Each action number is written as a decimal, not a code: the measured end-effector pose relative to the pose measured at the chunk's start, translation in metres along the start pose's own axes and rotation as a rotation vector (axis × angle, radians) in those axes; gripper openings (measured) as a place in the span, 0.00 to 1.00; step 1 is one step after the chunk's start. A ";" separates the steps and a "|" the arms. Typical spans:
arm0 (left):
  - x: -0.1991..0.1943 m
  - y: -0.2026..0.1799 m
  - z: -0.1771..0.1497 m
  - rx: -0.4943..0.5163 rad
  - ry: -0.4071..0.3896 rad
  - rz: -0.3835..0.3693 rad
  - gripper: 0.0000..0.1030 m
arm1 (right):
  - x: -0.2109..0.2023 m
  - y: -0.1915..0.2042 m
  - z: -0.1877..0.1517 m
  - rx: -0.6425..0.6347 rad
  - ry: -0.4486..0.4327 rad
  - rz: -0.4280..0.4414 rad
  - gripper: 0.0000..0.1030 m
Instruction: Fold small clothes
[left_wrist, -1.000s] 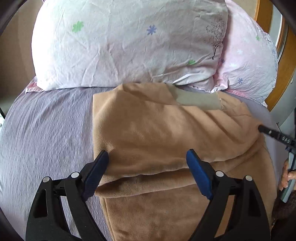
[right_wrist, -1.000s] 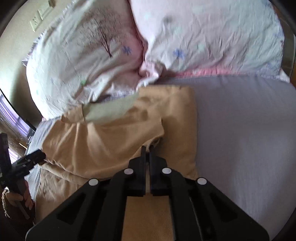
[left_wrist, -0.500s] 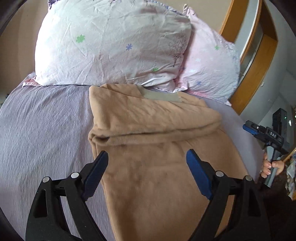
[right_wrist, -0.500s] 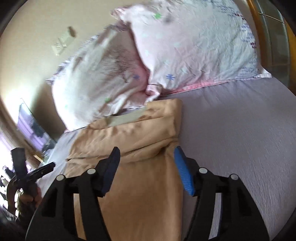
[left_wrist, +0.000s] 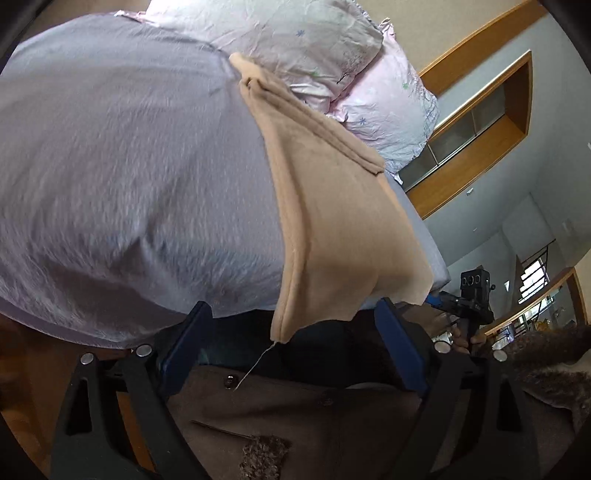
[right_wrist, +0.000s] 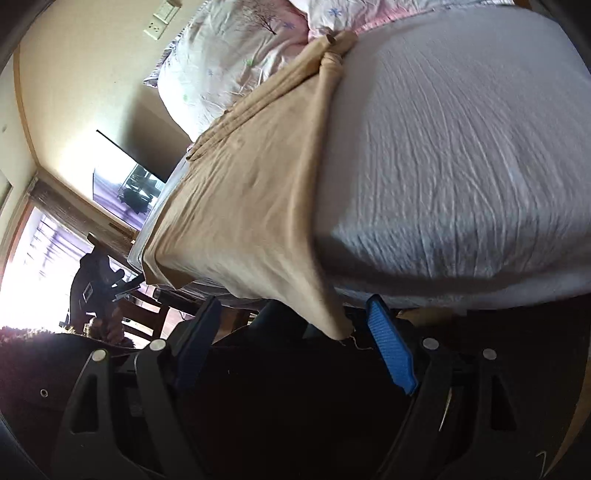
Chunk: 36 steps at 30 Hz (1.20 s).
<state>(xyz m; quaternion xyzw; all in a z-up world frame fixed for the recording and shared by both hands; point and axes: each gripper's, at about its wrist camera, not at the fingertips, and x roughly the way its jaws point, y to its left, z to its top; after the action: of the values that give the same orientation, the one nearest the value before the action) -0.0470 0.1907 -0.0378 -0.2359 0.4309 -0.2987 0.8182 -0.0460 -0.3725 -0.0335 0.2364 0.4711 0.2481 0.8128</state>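
A tan fleece garment (left_wrist: 332, 206) lies lengthwise on the lilac bed, its far end folded near the pillows and its near corners hanging over the bed's front edge. It also shows in the right wrist view (right_wrist: 251, 206). My left gripper (left_wrist: 291, 332) is open and empty, below the bed edge, with the garment's left hanging corner between its blue pads. My right gripper (right_wrist: 291, 325) is open and empty, with the right hanging corner just above its gap.
The lilac bed sheet (left_wrist: 129, 166) fills the left wrist view; it shows on the right in the right wrist view (right_wrist: 461, 166). Two floral pillows (left_wrist: 295, 44) lie at the head. A wooden window frame (left_wrist: 480, 122) stands right, and a dark screen (right_wrist: 129, 177) left.
Both grippers have pulled back from the fold and dropped down to the bed's front edge. The right gripper, shut a second ago, has opened.
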 end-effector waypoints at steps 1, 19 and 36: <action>0.008 0.003 -0.001 -0.014 0.006 -0.012 0.88 | 0.005 -0.003 0.000 0.008 0.001 0.017 0.78; 0.011 -0.033 0.077 -0.119 -0.108 -0.351 0.09 | -0.033 0.065 0.080 -0.202 -0.256 0.334 0.06; 0.128 0.036 0.326 -0.307 -0.233 -0.086 0.03 | 0.097 0.019 0.342 0.031 -0.370 0.064 0.06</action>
<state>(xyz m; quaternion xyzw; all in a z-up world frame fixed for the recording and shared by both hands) 0.2964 0.1700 0.0352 -0.4089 0.3633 -0.2349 0.8035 0.2946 -0.3486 0.0677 0.3053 0.3096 0.2189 0.8735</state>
